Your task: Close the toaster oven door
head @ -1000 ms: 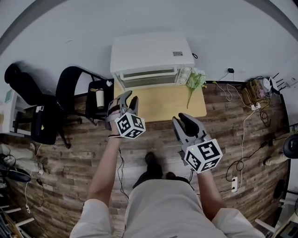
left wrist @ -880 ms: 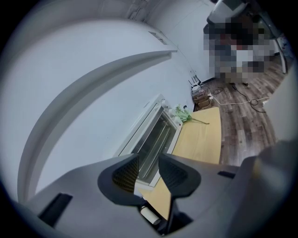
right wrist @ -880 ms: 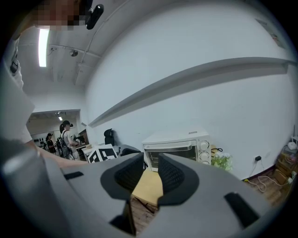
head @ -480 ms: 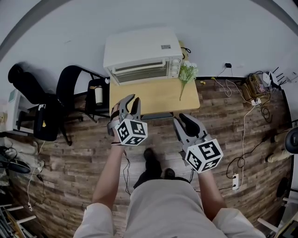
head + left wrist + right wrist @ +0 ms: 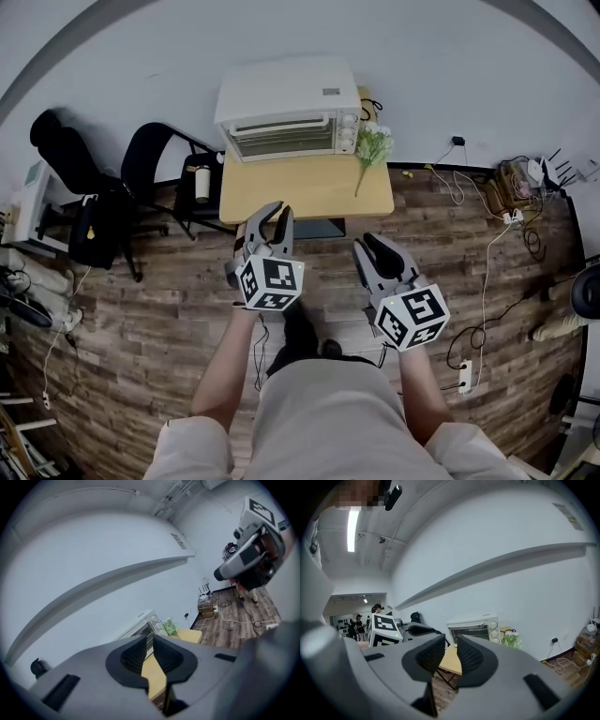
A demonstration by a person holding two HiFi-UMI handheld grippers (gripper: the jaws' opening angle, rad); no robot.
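The white toaster oven (image 5: 289, 111) stands at the back of the wooden table (image 5: 305, 192), against the wall, and its glass door (image 5: 284, 141) looks closed flat against the front. It also shows small in the left gripper view as the toaster oven (image 5: 140, 629), and in the right gripper view as the toaster oven (image 5: 472, 629). My left gripper (image 5: 277, 212) hovers just short of the table's front edge. Its jaws are closing to a narrow gap with nothing between them. My right gripper (image 5: 367, 244) hangs over the floor, farther from the table. Its jaws are closing slowly and hold nothing.
A bunch of green flowers (image 5: 372, 145) lies at the table's right, beside the oven. Black chairs (image 5: 155, 159) and a stool with a bottle (image 5: 201, 183) stand to the left. Cables (image 5: 487, 197) and a power strip (image 5: 459, 375) lie on the wooden floor at right.
Both grippers have drawn back from the table, which now sits farther off. The left gripper's jaws have narrowed a lot. The right gripper's jaws look almost the same.
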